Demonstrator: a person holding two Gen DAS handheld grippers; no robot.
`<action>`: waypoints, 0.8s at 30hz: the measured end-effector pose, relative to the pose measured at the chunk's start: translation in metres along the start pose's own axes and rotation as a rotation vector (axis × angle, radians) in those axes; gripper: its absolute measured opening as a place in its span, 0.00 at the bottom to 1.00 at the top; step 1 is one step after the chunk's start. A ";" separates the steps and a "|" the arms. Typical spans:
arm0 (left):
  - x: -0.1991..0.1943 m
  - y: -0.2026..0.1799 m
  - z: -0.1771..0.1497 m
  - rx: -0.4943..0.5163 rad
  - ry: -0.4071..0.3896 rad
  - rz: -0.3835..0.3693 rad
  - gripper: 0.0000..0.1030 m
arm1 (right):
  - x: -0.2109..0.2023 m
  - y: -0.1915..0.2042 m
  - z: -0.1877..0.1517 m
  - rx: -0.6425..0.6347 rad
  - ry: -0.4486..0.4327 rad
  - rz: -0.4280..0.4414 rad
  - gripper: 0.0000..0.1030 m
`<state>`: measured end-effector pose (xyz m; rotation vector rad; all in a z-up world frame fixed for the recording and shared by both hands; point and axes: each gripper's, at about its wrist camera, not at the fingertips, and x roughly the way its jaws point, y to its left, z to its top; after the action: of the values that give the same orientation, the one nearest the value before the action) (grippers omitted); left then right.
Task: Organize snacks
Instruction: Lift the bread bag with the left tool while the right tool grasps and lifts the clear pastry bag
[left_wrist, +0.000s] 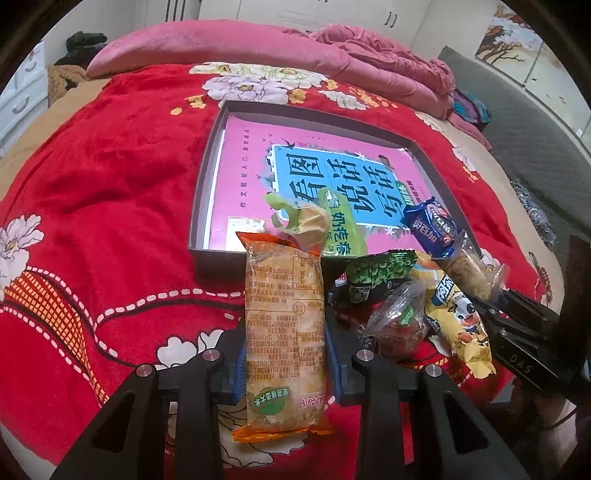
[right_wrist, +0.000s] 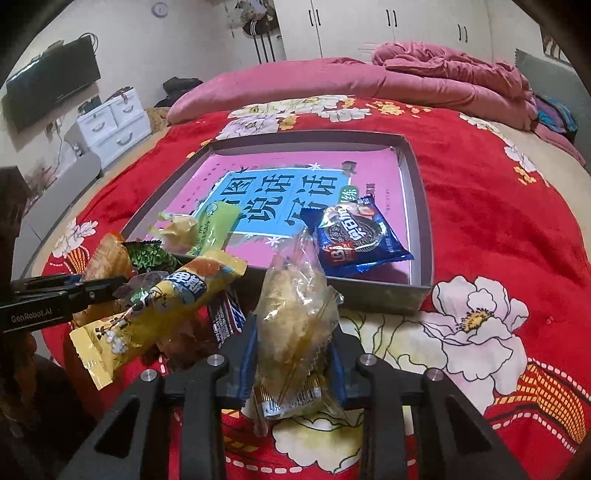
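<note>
My left gripper (left_wrist: 286, 325) is shut on an orange-edged rice cracker pack (left_wrist: 284, 332), held before the grey box (left_wrist: 207, 166). My right gripper (right_wrist: 293, 343) is shut on a clear-wrapped pastry (right_wrist: 295, 314), near the box's front wall (right_wrist: 369, 295). The box holds a pink and blue book (right_wrist: 280, 199), a blue cookie pack (right_wrist: 358, 236) and a green snack pack (right_wrist: 214, 229). A pile lies in front of the box: a yellow cow-print pack (right_wrist: 159, 314), a dark green pack (left_wrist: 376, 277) and a clear bag (left_wrist: 399, 325).
The red flowered blanket (left_wrist: 110, 184) covers the bed. A pink duvet (right_wrist: 406, 81) is bunched at the far side. White drawers (right_wrist: 114, 125) and a TV (right_wrist: 51, 85) stand left of the bed. Each gripper shows at the edge of the other's view.
</note>
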<state>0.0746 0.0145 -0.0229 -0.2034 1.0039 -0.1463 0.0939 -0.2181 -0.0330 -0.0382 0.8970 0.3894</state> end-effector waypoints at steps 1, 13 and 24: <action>-0.002 0.000 0.000 -0.001 -0.007 -0.002 0.33 | -0.002 0.000 0.000 0.001 -0.010 0.003 0.31; -0.025 0.005 0.004 -0.027 -0.112 -0.035 0.33 | -0.030 -0.011 0.007 0.058 -0.127 0.047 0.31; -0.034 0.014 0.009 -0.053 -0.165 -0.035 0.33 | -0.036 -0.009 0.011 0.058 -0.156 0.065 0.31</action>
<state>0.0647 0.0363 0.0066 -0.2771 0.8410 -0.1325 0.0858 -0.2357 0.0003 0.0739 0.7559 0.4207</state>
